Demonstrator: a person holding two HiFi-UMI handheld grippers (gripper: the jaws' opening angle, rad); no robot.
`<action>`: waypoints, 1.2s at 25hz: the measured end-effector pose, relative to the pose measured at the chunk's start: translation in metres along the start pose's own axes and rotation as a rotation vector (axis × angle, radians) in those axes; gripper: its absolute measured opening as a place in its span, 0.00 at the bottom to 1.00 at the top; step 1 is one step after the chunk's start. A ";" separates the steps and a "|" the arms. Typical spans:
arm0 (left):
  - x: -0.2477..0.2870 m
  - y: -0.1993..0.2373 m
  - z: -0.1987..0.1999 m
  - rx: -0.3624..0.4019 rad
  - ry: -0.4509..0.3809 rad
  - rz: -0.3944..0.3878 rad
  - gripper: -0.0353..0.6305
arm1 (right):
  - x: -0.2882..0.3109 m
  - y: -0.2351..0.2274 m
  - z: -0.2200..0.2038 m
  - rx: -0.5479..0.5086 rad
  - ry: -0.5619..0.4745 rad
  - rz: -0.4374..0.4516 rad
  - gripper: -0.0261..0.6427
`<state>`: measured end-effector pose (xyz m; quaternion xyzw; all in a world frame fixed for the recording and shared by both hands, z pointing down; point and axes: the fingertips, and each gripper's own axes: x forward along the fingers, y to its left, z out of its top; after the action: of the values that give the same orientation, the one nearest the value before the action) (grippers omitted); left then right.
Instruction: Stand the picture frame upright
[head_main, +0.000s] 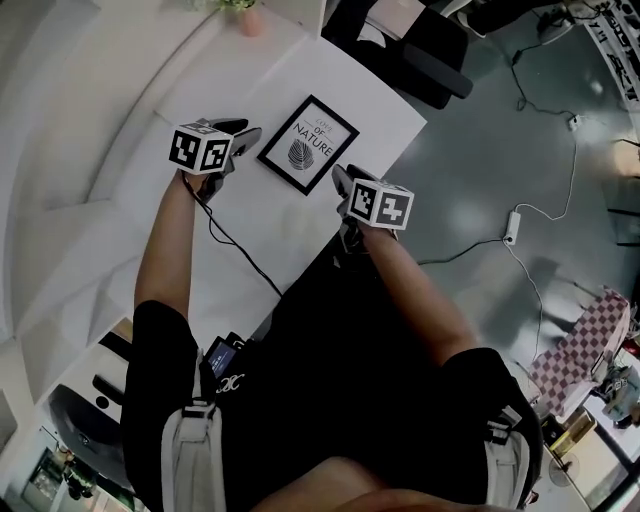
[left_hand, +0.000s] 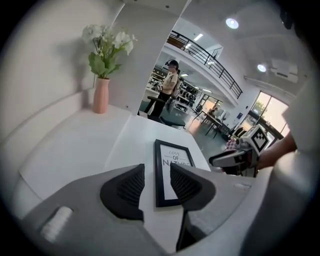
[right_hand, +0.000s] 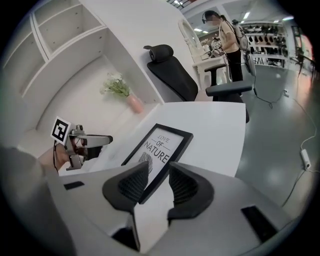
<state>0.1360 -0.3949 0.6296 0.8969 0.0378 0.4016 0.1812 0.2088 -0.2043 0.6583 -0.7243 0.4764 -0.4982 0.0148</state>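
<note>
Picture frame (head_main: 308, 145) lies flat, face up, on the white worktop (head_main: 250, 240), toward its far end and close to the right edge. Black border, white print with a leaf motif and lettering. It sits skewed to the worktop edges, one corner pointing at the far edge.

Left claw (head_main: 245, 140): jaws apart, nothing clamped. It sits just beside the frame's left border, on the side away from the worktop's right edge, and is angled downward. In the left gripper view the frame's near-left corner and left border show through the gap between the jaws, beyond the pads. No contact can be made out.

Right claw (head_main: 343, 180): jaws apart, nothing clamped. It sits near the frame's near-right corner, by the worktop's right edge, and is also angled downward. In the right gripper view the frame's near edge lines up with the gap, ahead of the pads. Contact cannot be told.

The frame lies between the two claws, one on each side.

A pink vase (left_hand: 101, 95) with white flowers stands well apart, by the far-left corner against the wall.
</note>
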 end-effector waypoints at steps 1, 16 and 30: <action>0.004 0.005 -0.001 -0.007 0.003 -0.005 0.31 | 0.005 0.000 0.000 0.014 0.005 -0.002 0.21; 0.038 0.020 -0.010 -0.073 -0.008 -0.102 0.31 | 0.054 -0.021 -0.009 0.194 0.104 -0.146 0.21; 0.042 0.021 -0.019 -0.083 0.000 -0.156 0.31 | 0.069 -0.029 -0.013 0.306 0.249 -0.381 0.19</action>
<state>0.1487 -0.3998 0.6790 0.8828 0.0910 0.3876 0.2492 0.2221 -0.2311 0.7282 -0.7235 0.2487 -0.6433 -0.0284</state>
